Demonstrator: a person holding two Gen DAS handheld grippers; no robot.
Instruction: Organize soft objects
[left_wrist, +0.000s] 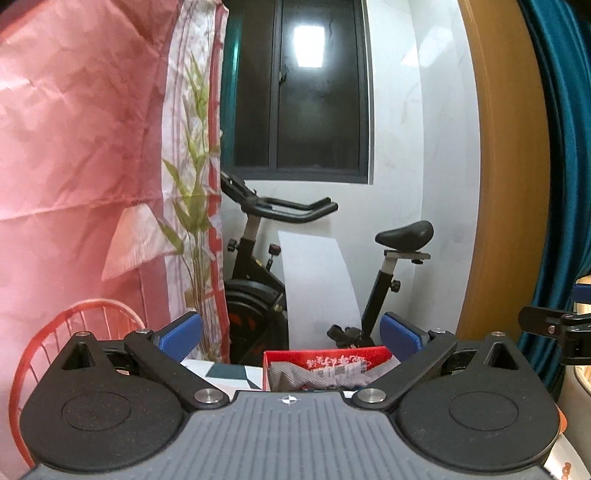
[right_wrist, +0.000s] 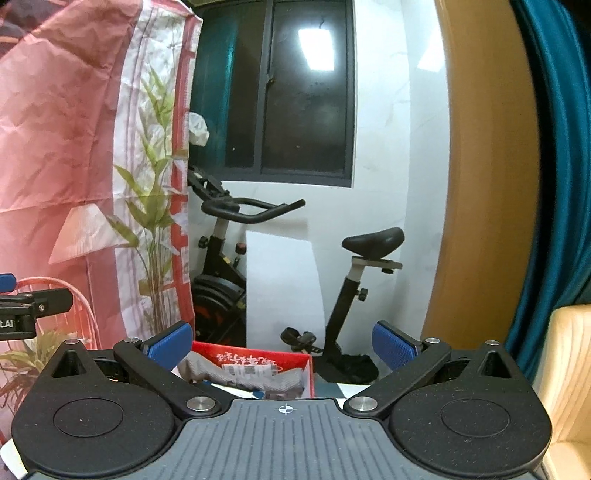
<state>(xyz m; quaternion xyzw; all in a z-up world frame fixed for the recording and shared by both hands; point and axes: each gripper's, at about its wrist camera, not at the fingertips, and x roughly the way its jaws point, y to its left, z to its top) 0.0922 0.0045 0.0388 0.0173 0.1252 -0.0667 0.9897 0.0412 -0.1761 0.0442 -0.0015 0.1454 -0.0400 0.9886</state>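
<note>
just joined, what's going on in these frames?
A person holds two grippers side by side, raised and pointing into the room. The left gripper and right gripper are both open and empty. Below them sits a red box with grey fabric inside. Nothing is grasped yet.

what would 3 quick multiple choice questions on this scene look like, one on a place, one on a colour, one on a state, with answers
1. Where does the grey cloth lie?
A. in the red box
B. over the bike saddle
C. on the wire basket

2. What colour are the gripper finger pads?
A. green
B. blue
C. white

3. How do the left gripper and right gripper stand?
A. both shut on cloth
B. one open, one shut
C. both open and empty

Answers: 1 A, the cloth is bunched inside the box's red walls. 2 B, all four pads show blue. 3 C, each pair of fingers stands wide apart with nothing between.
</note>
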